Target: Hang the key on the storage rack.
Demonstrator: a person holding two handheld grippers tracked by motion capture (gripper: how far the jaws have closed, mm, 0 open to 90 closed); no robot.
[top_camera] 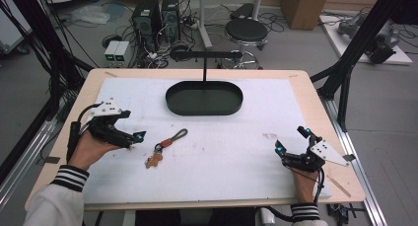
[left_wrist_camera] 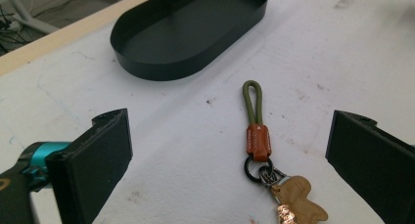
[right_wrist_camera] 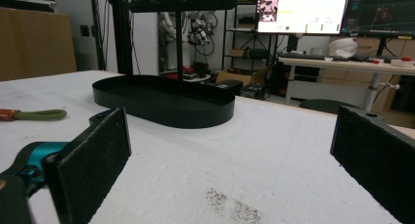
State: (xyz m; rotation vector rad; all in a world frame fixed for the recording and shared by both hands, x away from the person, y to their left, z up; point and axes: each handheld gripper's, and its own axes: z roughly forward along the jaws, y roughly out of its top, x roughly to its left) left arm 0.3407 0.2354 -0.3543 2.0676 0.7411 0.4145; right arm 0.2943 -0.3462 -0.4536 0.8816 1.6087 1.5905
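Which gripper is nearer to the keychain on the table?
Left. The left gripper is open just beside the keychain; the right gripper is open far across the table.

Both grippers black, teal near the fingers (left_wrist_camera: 98, 150); grey three-cornered plates on top; black cables; sleeves pale, perhaps white, cuffs dark-striped.

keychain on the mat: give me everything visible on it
The keychain lies flat on the white mat, short of the black oval tray and apart from it. Parts: an olive-green cord loop, an orange-brown leather-looking sleeve, a dark metal ring, and a tan gingerbread-man charm. The loop end points toward the tray. It lies between the left gripper's open jaws; nothing but the mat touches it.
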